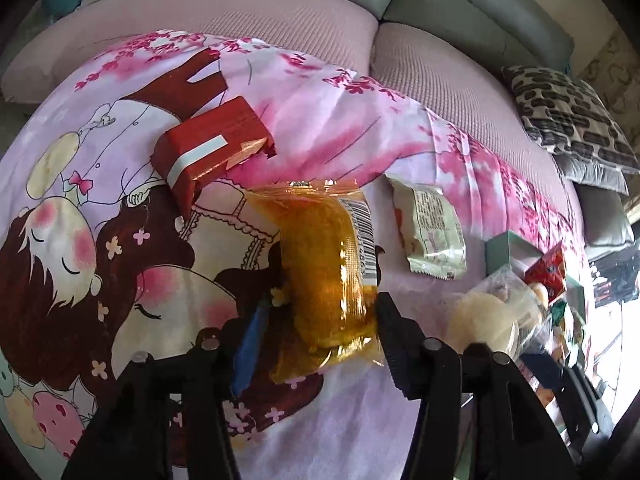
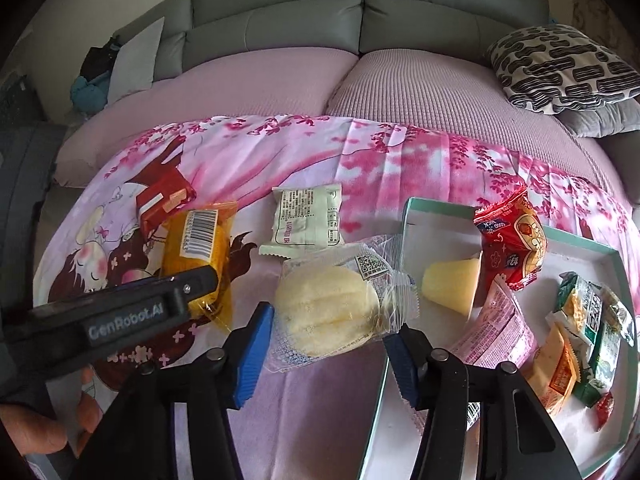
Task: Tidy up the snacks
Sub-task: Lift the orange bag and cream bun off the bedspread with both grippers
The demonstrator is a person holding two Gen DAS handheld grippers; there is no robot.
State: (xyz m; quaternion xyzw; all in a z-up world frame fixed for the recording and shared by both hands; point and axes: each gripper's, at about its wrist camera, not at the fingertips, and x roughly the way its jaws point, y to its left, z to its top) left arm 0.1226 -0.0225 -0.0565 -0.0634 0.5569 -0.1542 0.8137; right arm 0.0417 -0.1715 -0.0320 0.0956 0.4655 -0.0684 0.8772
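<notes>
My left gripper [image 1: 320, 320] is closed on an orange-yellow wrapped snack [image 1: 328, 264] lying on the pink printed sheet; the same snack shows in the right wrist view [image 2: 198, 248]. My right gripper [image 2: 330, 320] is closed on a clear packet holding a pale round bun [image 2: 328, 312], just left of the teal-rimmed white tray [image 2: 412, 208]. A red snack box [image 1: 208, 156] lies beyond the orange snack. A white-green packet [image 1: 432, 236] lies between the two grippers, also in the right wrist view [image 2: 306, 220].
The tray holds a red packet [image 2: 512, 240], a yellow jelly cup [image 2: 452, 284], a pink packet [image 2: 492, 332] and several green and orange packets [image 2: 580, 332]. A patterned cushion [image 2: 560, 68] lies back right on the grey sofa [image 2: 360, 20].
</notes>
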